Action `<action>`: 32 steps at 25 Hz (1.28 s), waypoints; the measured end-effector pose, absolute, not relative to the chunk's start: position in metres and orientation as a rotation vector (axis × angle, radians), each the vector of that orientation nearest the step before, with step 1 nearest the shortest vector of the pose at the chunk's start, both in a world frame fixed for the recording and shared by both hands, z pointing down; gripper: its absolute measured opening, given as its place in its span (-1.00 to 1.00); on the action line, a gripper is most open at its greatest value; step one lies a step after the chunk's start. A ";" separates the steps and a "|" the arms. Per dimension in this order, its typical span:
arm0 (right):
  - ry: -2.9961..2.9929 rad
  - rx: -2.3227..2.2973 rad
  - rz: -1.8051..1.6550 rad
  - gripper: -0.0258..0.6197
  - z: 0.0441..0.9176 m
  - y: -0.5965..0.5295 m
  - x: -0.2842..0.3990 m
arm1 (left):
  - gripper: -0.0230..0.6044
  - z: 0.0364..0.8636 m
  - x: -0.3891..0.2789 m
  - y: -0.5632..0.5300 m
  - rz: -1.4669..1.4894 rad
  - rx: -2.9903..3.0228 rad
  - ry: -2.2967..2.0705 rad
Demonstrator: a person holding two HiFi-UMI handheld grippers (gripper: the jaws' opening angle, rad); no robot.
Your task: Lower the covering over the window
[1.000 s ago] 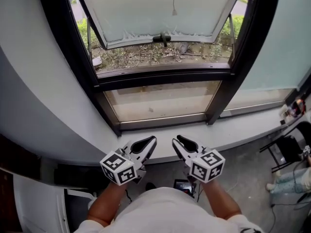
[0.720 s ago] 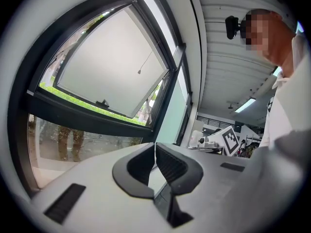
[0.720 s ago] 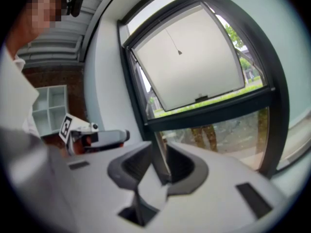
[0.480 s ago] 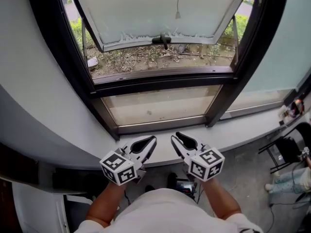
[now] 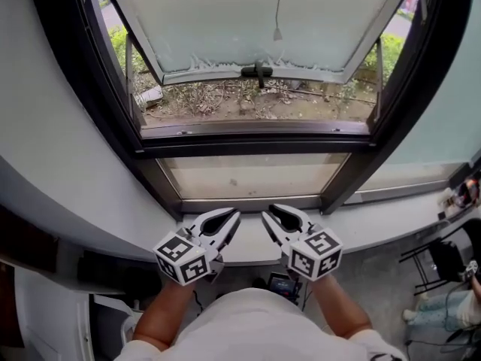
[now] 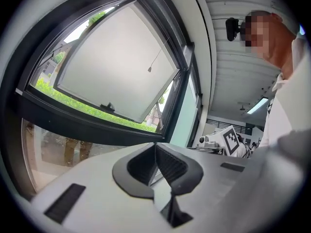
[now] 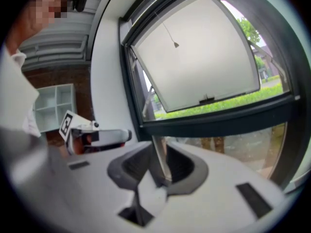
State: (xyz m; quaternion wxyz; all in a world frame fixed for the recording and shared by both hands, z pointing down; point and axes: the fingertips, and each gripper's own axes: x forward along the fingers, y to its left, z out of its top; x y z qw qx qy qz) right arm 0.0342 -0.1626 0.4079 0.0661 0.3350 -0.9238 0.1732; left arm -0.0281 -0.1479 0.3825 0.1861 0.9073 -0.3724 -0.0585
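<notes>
Daylight pours through a black-framed window (image 5: 248,145), its frosted sash (image 5: 225,21) swung outward, above a pale sill (image 5: 391,220) and grey floor (image 5: 379,280).

Green hedge (image 5: 119,42) outside, black chair (image 5: 449,256) at right.

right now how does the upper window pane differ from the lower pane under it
The upper pane is swung outward; the lower pane sits closed in its frame. The upper pane is tall and broad; the lower pane is a shallow strip. The upper pane carries a dark handle on its bottom edge; the lower pane shows none. Both sit in the same dark window frame.
</notes>
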 end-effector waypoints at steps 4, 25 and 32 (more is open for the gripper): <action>-2.800 0.963 0.507 -0.65 0.407 -0.180 0.043 | -0.87 0.381 -0.018 -0.164 -0.169 2.552 -1.088; -2.770 1.108 0.424 -0.65 0.391 -0.209 0.028 | -0.87 0.357 -0.045 -0.191 -0.124 2.644 -1.044; -2.758 1.176 0.298 -0.65 0.365 -0.221 0.031 | -0.87 0.339 -0.058 -0.199 -0.133 2.694 -1.075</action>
